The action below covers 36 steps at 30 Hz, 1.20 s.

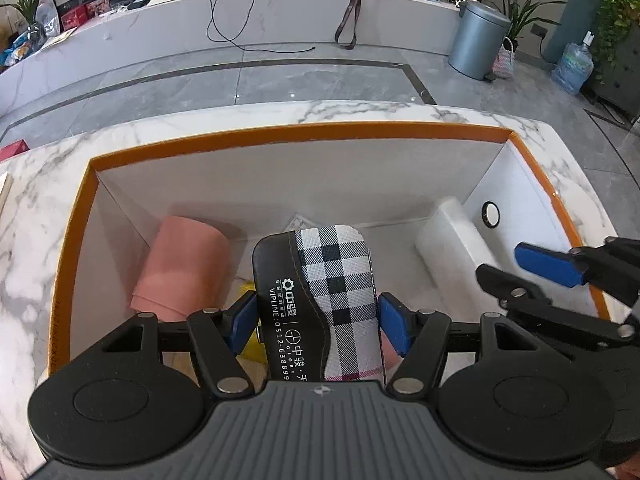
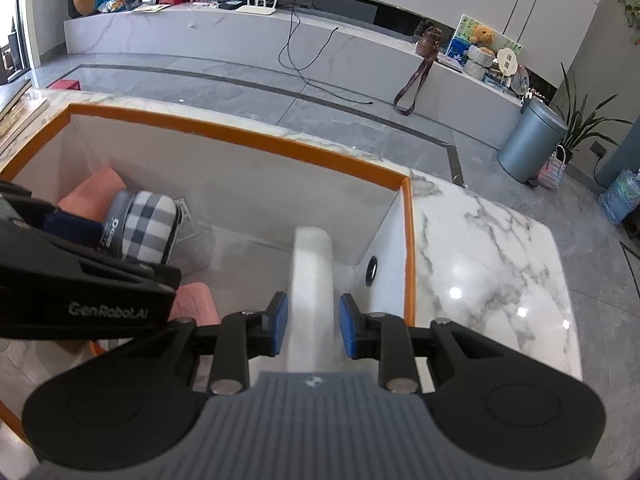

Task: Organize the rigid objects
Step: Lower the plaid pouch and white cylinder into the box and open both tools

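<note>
An orange-rimmed white box (image 1: pixel 280 136) stands on a marble table (image 1: pixel 40 216). My left gripper (image 1: pixel 316 324) is shut on a black-and-plaid case (image 1: pixel 340 280), held low inside the box beside a pink box (image 1: pixel 180 268). A long white object (image 2: pixel 312 264) runs forward between the blue pads of my right gripper (image 2: pixel 312 324), which is shut on it near the box's right wall (image 2: pixel 392 248). The left wrist view shows the right gripper (image 1: pixel 524 276) at the near end of the white object (image 1: pixel 452 240). The plaid case (image 2: pixel 148 220) also appears at left in the right wrist view.
A paper leaflet (image 1: pixel 298 222) and a yellow item (image 1: pixel 248 292) lie on the box floor under the case. The right wall has a black-ringed hole (image 1: pixel 491 214). Stacked books (image 2: pixel 16 112) sit left of the box. Beyond the table edge lies grey tiled floor (image 1: pixel 280 84).
</note>
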Motion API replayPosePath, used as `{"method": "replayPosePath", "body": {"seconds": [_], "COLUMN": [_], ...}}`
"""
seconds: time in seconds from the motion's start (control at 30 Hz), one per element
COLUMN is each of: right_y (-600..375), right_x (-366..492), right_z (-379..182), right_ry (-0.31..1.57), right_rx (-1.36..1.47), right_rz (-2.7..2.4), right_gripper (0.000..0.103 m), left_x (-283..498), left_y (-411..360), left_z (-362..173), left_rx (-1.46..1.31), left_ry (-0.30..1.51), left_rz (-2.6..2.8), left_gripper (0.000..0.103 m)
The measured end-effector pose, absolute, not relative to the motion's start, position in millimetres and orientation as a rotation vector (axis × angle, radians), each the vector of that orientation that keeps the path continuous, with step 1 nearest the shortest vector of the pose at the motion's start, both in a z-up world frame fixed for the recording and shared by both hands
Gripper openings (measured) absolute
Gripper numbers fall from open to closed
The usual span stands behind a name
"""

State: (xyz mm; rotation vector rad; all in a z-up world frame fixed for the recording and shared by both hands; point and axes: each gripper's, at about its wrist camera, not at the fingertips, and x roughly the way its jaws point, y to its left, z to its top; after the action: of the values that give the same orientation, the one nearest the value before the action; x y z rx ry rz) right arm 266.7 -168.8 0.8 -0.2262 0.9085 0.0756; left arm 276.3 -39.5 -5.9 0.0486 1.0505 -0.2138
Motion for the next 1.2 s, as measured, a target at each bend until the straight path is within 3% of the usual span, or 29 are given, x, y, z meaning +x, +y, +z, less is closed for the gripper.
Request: {"method": "replayPosePath", "body": {"seconds": [0.23, 0.47, 0.6, 0.7, 0.87, 1.07, 1.2], "right_y": [-168.5, -171.5, -175.2, -172.7, -169.2, -169.5, -172.7], "right_x": [262.0, 261.0, 257.7, 255.2, 252.4, 244.7, 234.1], "right_z": [1.0, 3.7, 7.6, 8.9, 12.6, 22.1, 28.9], "right_ry": [0.892, 0.867, 0.831, 0.817, 0.788, 0.744, 0.725], "right_rx": [-0.212, -0.202, -0.175, -0.177, -0.18, -0.176, -0.142], "right_rz": [0.084, 0.077, 0.077, 0.09, 0.109, 0.101, 0.094], "right_gripper": [0.036, 0.041, 0.049, 0.061, 0.063, 0.064, 0.072], "left_x": [278.2, 280.8, 282.7, 280.1, 277.2, 263.4, 250.9], "left_y": [-35.4, -29.8, -17.0, -1.8, -2.7, -7.6, -15.1], "left_z": [-10.0, -9.6, -11.3, -7.4, 1.3, 19.6, 33.0], "left_rx": [0.018, -0.002, -0.115, -0.253, -0.23, -0.217, -0.148], "left_ry": [1.065, 1.076, 1.085, 1.033, 0.987, 0.909, 0.868], "left_rz": [-0.227, -0.214, -0.196, -0.19, -0.215, -0.232, -0.253], "left_gripper": [0.075, 0.086, 0.089, 0.091, 0.095, 0.09, 0.083]}}
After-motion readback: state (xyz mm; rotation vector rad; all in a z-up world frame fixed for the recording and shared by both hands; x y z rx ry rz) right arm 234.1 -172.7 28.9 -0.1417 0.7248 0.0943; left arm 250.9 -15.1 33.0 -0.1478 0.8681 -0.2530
